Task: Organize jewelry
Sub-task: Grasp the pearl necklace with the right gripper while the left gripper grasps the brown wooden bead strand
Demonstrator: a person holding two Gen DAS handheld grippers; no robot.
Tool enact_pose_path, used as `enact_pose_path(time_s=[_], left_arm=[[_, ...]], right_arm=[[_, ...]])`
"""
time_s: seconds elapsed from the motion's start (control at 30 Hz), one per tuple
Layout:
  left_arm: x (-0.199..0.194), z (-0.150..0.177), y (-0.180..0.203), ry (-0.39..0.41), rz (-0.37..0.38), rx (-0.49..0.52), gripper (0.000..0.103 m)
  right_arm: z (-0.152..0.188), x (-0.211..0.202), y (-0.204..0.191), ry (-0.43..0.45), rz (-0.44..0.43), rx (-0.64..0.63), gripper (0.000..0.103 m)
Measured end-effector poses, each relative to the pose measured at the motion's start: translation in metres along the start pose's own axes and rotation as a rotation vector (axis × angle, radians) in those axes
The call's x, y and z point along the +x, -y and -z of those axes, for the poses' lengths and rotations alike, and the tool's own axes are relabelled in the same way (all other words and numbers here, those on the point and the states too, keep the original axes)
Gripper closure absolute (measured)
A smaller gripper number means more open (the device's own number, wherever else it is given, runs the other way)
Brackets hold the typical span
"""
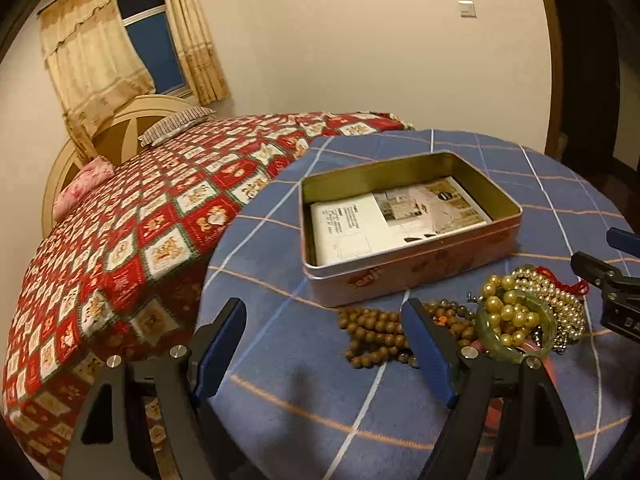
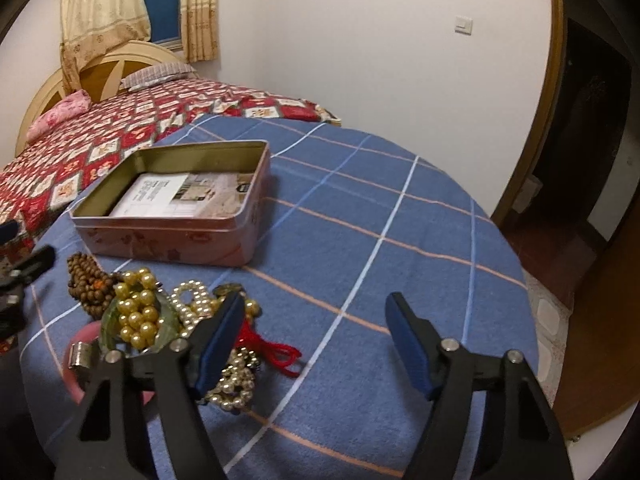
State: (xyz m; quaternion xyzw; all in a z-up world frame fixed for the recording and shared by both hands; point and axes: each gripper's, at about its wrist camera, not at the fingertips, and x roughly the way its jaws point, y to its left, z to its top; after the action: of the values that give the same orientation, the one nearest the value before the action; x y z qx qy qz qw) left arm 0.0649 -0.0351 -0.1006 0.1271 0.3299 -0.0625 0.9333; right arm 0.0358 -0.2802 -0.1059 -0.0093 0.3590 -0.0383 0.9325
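Observation:
A pink metal tin (image 1: 416,272) (image 2: 168,240) stands open on the blue checked tablecloth, with printed paper inside. In front of it lies a jewelry pile: brown wooden beads (image 1: 372,332) (image 2: 86,280), large gold pearls (image 1: 506,312) (image 2: 140,316) over a green bangle (image 1: 500,344) (image 2: 108,316), a small-pearl strand (image 1: 560,300) (image 2: 232,384) with red cord (image 2: 276,352), and a pink bangle (image 2: 80,360). My left gripper (image 1: 324,344) is open, left of the pile. My right gripper (image 2: 316,340) is open, its left finger over the pearls.
The round table's tablecloth (image 2: 400,220) drops off at the right and front edges. A bed with a red patterned cover (image 1: 120,240) lies close behind and left. A dark doorway (image 2: 580,120) is at the right.

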Motion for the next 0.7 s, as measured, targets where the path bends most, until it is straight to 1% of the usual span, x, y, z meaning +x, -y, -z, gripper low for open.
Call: enact_pose_path(time_s=[0.07, 0.13, 0.23, 0.27, 0.33, 0.4, 0.43, 0.47, 0.5, 0.53, 0.57, 0.6, 0.63, 0.67, 0.7], left_arm=[[0.004, 0.001, 0.000, -0.018, 0.020, -0.013, 0.023], [0.007, 0.002, 0.000, -0.026, 0.035, -0.018, 0.023], [0.008, 0.003, 0.003, -0.018, 0.050, -0.009, 0.023], [0.008, 0.003, 0.003, -0.015, 0.054, -0.007, 0.023], [0.009, 0.004, 0.005, -0.015, 0.067, -0.005, 0.024], [0.012, 0.005, 0.008, -0.022, 0.075, 0.002, 0.024], [0.014, 0.006, 0.009, -0.027, 0.084, 0.006, 0.024], [0.018, 0.007, 0.011, -0.035, 0.092, 0.011, 0.024], [0.020, 0.008, 0.012, -0.044, 0.097, 0.012, 0.025], [0.023, 0.008, 0.013, -0.052, 0.111, 0.008, 0.033], [0.025, 0.008, 0.012, -0.057, 0.128, 0.004, 0.037], [0.027, 0.008, 0.012, -0.066, 0.154, 0.000, 0.047], [0.027, 0.008, 0.012, -0.069, 0.168, -0.002, 0.056], [0.026, 0.008, 0.014, -0.067, 0.188, -0.002, 0.063], [0.025, 0.008, 0.015, -0.065, 0.217, 0.001, 0.071]], right_arm=[[0.001, 0.001, -0.001, -0.009, -0.023, -0.001, 0.038], [0.003, 0.000, -0.002, -0.020, -0.059, -0.002, 0.042], [0.003, 0.000, -0.011, -0.025, -0.097, -0.021, 0.046], [0.002, 0.001, -0.015, -0.025, -0.107, -0.028, 0.049], [0.003, 0.000, -0.022, -0.029, -0.135, -0.050, 0.053], [0.003, 0.002, -0.030, -0.037, -0.159, -0.071, 0.053], [0.003, 0.003, -0.034, -0.042, -0.167, -0.084, 0.056], [0.004, 0.005, -0.037, -0.050, -0.173, -0.099, 0.063], [0.006, 0.008, -0.040, -0.062, -0.174, -0.112, 0.067], [0.006, 0.010, -0.041, -0.068, -0.185, -0.115, 0.072], [0.007, 0.010, -0.042, -0.070, -0.196, -0.116, 0.079], [0.007, 0.010, -0.043, -0.072, -0.204, -0.120, 0.080], [0.008, 0.009, -0.043, -0.069, -0.205, -0.123, 0.084], [0.009, 0.009, -0.044, -0.065, -0.205, -0.130, 0.087], [0.010, 0.008, -0.045, -0.062, -0.207, -0.139, 0.087]])
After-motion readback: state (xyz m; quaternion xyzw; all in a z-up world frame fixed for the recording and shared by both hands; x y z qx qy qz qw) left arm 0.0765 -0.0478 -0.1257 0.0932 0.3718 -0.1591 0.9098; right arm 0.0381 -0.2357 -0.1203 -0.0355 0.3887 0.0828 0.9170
